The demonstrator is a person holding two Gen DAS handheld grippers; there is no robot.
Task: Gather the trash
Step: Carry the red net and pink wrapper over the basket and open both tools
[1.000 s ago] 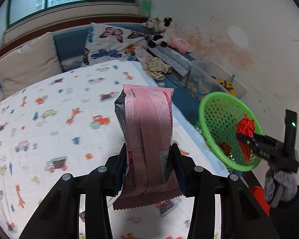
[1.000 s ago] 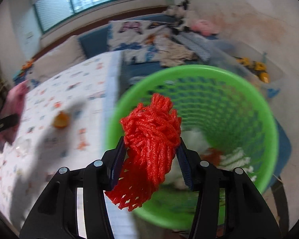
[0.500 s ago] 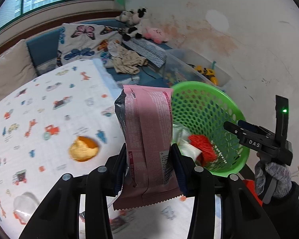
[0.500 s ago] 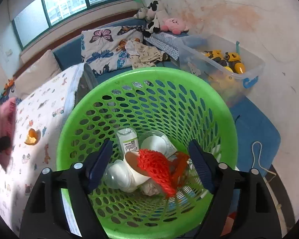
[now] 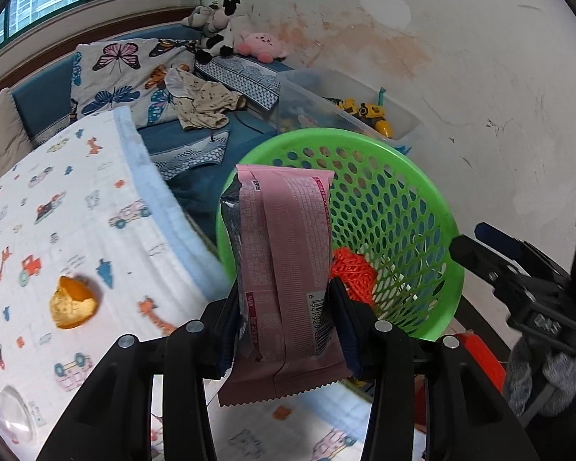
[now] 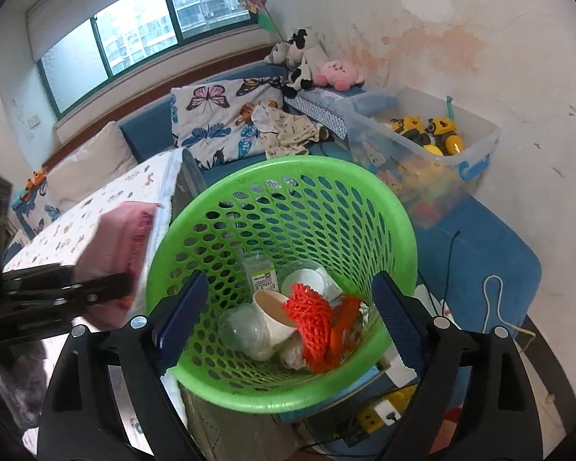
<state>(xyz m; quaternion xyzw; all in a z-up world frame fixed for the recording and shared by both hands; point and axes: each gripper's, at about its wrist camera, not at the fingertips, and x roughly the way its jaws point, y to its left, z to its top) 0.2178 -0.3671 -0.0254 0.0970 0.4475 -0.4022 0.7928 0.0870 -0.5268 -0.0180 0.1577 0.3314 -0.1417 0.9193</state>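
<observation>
- The left gripper is clamping a pink snack wrapper upright between its jaws, the wrapper's top edge showing in front of the near rim of the green mesh basket.
- The right gripper is hanging over the basket's mouth, its jaws having just been opening and now standing wide apart with nothing between them.
- A red foam fruit net is lying at the bottom of the basket, resting against a white paper cup and beside a clear plastic dome and a small bottle.
- An orange peel is sitting on the table's vehicle-print cloth, well to the left of the basket.
- A clear toy bin is standing behind the basket against the stained wall.
- Butterfly cushions and plush toys are lining the blue bench below the window.
</observation>
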